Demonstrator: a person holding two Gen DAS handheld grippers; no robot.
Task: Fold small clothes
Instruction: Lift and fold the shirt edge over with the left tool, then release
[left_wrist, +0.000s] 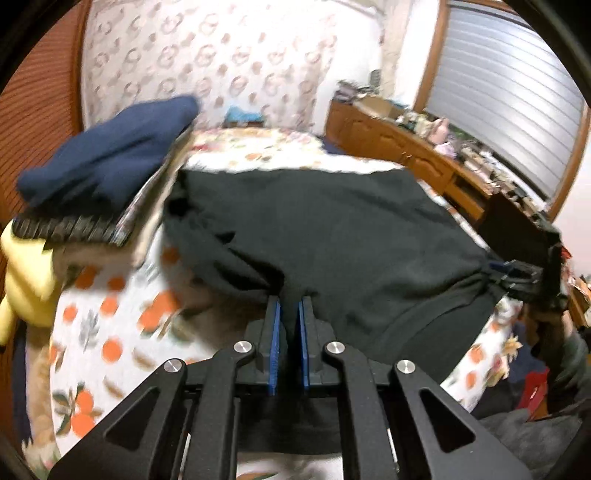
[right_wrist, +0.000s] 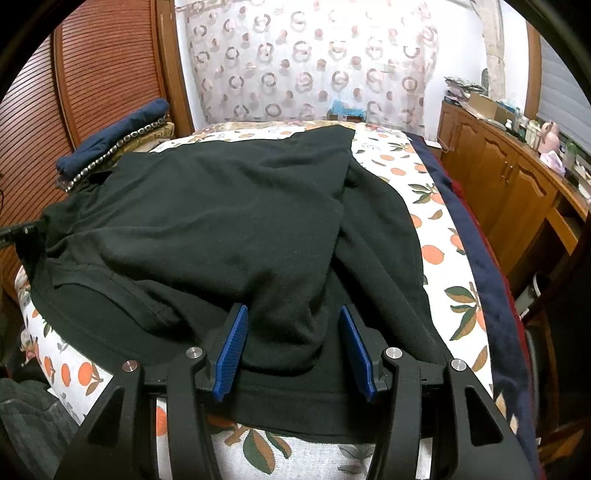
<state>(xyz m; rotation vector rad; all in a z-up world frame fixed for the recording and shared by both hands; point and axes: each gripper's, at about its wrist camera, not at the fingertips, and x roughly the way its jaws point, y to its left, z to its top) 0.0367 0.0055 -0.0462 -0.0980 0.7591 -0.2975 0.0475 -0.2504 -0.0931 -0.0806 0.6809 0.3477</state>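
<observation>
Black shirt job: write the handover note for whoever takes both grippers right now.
Left gripper: shut on a bunched fold of the black shirt.
Right gripper: open, pads either side of a fabric ridge near the hem, not pinching.
Shirt lies on the orange-print bedspread, partly folded over itself and rumpled. Navy folded garment sits on a pile at the far left.
Done: the first fold looks started.
Left: close the right gripper, finish the fold, flatten it.

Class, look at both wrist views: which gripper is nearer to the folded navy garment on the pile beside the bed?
Left. The left gripper pinches the black garment on the side nearest the navy garment; the right gripper, jaws open, is at the far side.
</observation>
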